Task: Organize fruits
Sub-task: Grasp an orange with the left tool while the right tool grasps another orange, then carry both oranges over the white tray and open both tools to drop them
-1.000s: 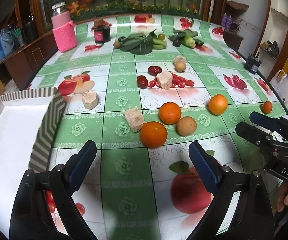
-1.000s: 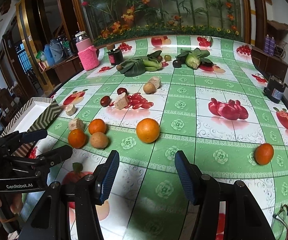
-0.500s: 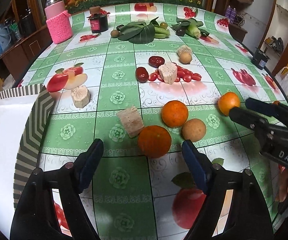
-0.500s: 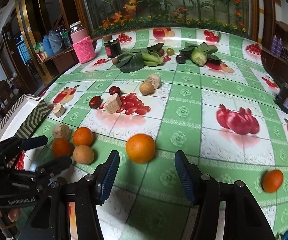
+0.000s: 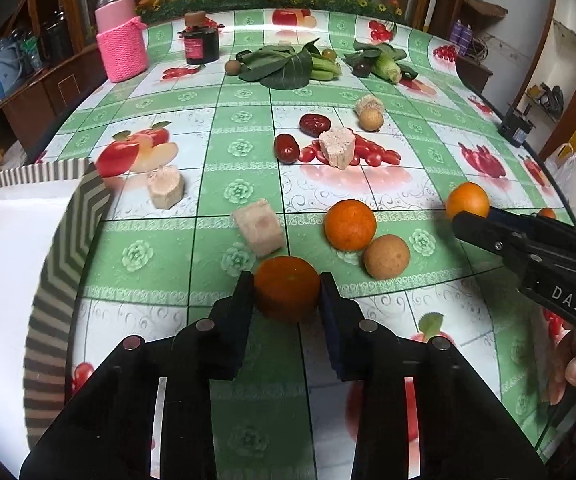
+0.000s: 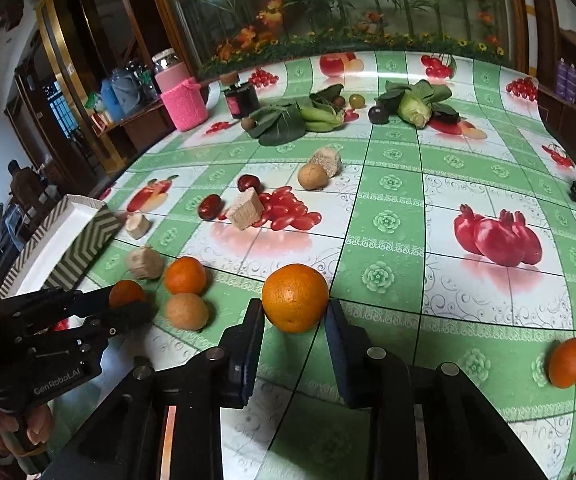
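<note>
Tablecloth (image 5: 243,152): green-and-white checks, printed fruit. Tray (image 5: 67,240) at left edge: grey-and-white chevron rim, white inside. Jar sleeve (image 5: 123,54): pink knit.

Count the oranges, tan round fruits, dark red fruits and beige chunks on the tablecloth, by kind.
oranges: 4
tan round fruits: 2
dark red fruits: 2
beige chunks: 4
total: 12

White capitals "DAS" run along the black plastic body of the right gripper (image 5: 472,222), seen from the left wrist; "GenRobot.AI" is printed in white on the black plastic body of the left gripper (image 6: 127,306).
</note>
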The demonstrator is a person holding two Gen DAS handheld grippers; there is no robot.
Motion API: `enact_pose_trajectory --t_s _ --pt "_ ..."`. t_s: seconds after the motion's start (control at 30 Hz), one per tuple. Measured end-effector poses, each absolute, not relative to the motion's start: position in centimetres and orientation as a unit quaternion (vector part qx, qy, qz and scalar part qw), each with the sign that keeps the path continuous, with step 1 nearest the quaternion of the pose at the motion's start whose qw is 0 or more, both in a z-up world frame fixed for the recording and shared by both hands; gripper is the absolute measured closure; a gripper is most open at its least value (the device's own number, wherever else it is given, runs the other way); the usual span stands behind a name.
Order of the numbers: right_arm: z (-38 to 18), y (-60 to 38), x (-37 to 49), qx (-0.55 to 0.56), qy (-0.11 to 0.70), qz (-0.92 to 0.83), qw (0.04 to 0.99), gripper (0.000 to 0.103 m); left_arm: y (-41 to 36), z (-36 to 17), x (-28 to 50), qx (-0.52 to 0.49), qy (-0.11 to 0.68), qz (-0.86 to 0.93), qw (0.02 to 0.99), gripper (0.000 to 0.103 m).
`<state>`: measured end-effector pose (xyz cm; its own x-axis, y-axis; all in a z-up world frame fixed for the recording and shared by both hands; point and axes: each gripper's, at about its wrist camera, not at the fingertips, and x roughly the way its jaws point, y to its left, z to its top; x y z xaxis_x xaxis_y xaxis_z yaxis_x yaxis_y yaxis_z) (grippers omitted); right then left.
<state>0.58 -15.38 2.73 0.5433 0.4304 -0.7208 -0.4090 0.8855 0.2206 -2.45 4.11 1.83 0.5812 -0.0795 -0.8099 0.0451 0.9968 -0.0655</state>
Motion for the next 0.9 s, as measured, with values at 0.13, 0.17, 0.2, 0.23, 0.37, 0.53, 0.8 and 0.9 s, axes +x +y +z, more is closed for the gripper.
enact_pose_trajectory --t_s 0.13,0.17,0.2,0.23,0.37,0.53,0.8,0.9 --pt "3.8 -15.2 -0.7 0.019 0.401 0.248 0.881 0.072 4.5 3.3 -3.9 -0.019 0.443 -0.033 0.896 0.072" --pt "4.1 -15.1 -1.1 0.022 0.399 0.253 0.881 0.072 4.7 3.8 -4.3 -0.019 0.440 -0.032 0.897 0.072" --pt "4.5 -14.8 -1.5 0.026 0.397 0.260 0.880 0.072 4.9 4.2 -4.7 -0.020 0.438 -0.031 0.898 0.072" --pt "4.8 -14.5 -1.8 0.026 0.395 0.264 0.879 0.072 5.1 4.6 -5.0 -0.021 0.435 -0.030 0.900 0.072" --pt "6.0 -12.6 -3.0 0.022 0.383 0.287 0.878 0.073 6.5 6.5 -6.6 -0.019 0.419 -0.016 0.908 0.072" --pt "6.9 -9.5 -4.1 0.012 0.377 0.317 0.870 0.073 9.2 8.2 -8.4 -0.017 0.406 0.008 0.914 0.072" --pt "8.2 -3.5 -4.8 -0.005 0.368 0.371 0.853 0.073 15.0 9.8 -9.9 -0.018 0.399 0.067 0.914 0.072" --pt "8.5 -0.9 -4.9 -0.018 0.367 0.389 0.845 0.073 17.1 9.7 -9.8 -0.018 0.403 0.090 0.910 0.072"
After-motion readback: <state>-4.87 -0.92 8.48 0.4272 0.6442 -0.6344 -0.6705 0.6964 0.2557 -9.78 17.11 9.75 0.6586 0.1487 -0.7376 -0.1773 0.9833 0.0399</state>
